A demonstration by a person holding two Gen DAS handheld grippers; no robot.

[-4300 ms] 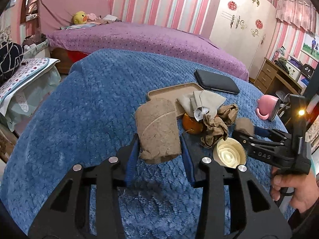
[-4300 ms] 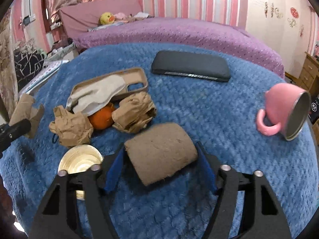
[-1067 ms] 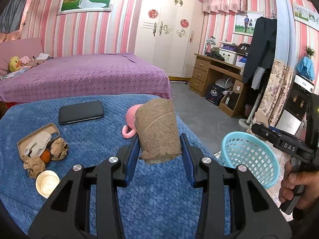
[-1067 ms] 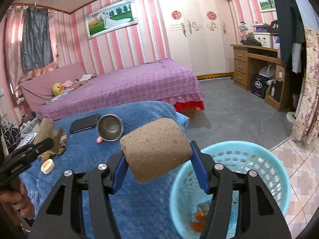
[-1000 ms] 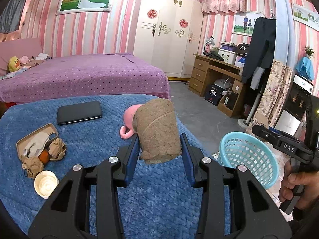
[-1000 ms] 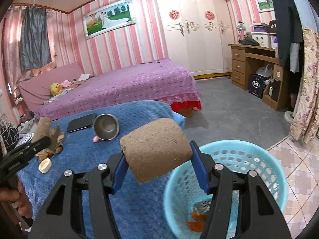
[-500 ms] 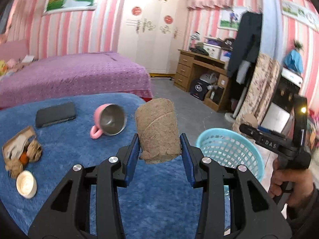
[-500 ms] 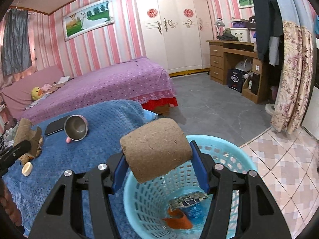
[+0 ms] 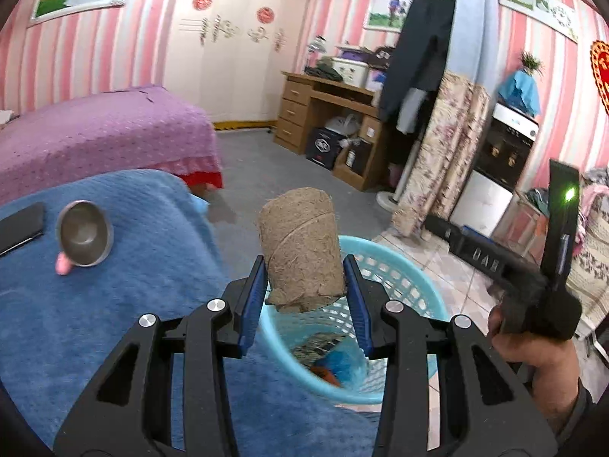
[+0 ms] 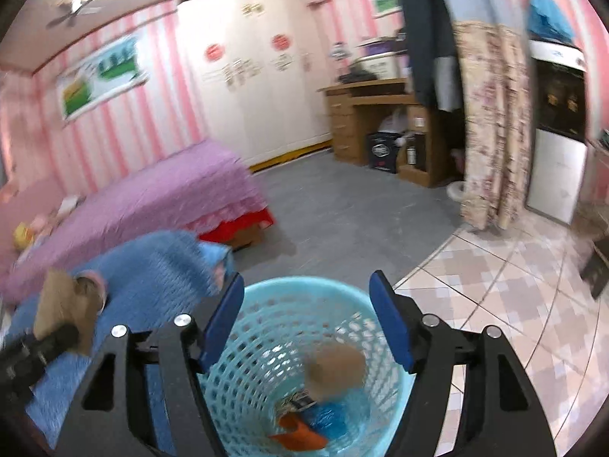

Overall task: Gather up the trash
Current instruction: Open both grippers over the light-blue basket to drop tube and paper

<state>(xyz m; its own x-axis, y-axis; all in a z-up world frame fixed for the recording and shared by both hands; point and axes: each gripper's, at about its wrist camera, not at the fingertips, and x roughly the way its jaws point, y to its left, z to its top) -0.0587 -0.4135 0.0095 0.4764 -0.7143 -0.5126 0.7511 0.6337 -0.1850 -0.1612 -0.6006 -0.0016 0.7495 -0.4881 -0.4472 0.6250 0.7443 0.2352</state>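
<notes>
My left gripper (image 9: 304, 266) is shut on a brown fibre roll (image 9: 300, 243), which stands upright between its blue pads over the near rim of a light-blue mesh basket (image 9: 403, 266). My right gripper (image 10: 306, 285) hangs above the basket (image 10: 243, 361) with its jaws opening and nothing between them. A second brown roll (image 10: 335, 365), blurred, is inside the basket just below them. Orange and blue scraps (image 10: 304, 422) lie on the basket's bottom. A hand holds the right gripper (image 9: 441, 228) at the right of the left wrist view.
The basket stands on the tiled floor (image 10: 495, 289) against the edge of a blue blanket-covered surface (image 9: 133, 266). A pink mug (image 9: 83, 234) and a black case (image 9: 19, 224) lie on it. A purple bed (image 9: 95, 133) and wooden desk (image 9: 327, 114) stand behind.
Both grippers have swung right, from the blanket to over the basket. The right gripper has opened and its roll has dropped into the basket. The left one still grips its roll.
</notes>
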